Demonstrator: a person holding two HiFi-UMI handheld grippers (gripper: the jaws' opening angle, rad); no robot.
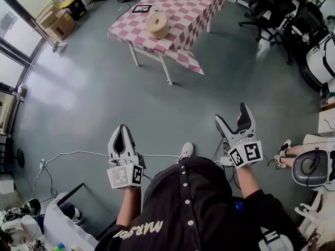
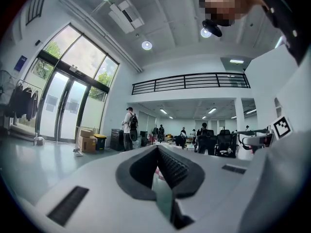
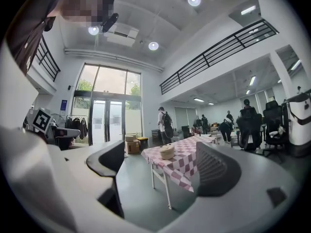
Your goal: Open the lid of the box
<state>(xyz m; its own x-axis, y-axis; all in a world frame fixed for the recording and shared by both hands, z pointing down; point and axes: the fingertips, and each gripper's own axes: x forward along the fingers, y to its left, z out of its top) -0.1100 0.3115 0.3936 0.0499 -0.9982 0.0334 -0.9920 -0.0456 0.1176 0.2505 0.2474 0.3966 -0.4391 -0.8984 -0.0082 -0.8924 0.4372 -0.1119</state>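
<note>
The jaws of the left gripper (image 1: 123,134) are clenched, with nothing between them; in the left gripper view the ribbed pads (image 2: 172,169) meet along one line. This gripper is held low in front of the person's body, above the grey floor (image 1: 94,98), with a white cable (image 1: 68,154) trailing over the floor to its left. A light shoe (image 1: 186,150) shows between the two grippers.

The jaws of the right gripper (image 1: 230,113) are released and stand wide apart, grasping nothing. In the right gripper view the gap between them frames the far-off surface (image 3: 187,163) and the box (image 3: 166,152) on it.

The box is round, woven and tan. In the head view it stands near the left end of the surface, which is covered by a pink and white checked cloth (image 1: 196,4), and it is well apart from both grippers. Its lid (image 1: 157,19) sits on top, closed. A dark flat thing (image 1: 142,8) lies just beside the box, on the side away from the person.

Far to the left of the surface are cardboard boxes (image 1: 55,21) and a black bin with a yellow lid (image 1: 73,5) near tall windows. To its right stand black office chairs (image 1: 272,7). Several people stand in the background of both gripper views
</note>
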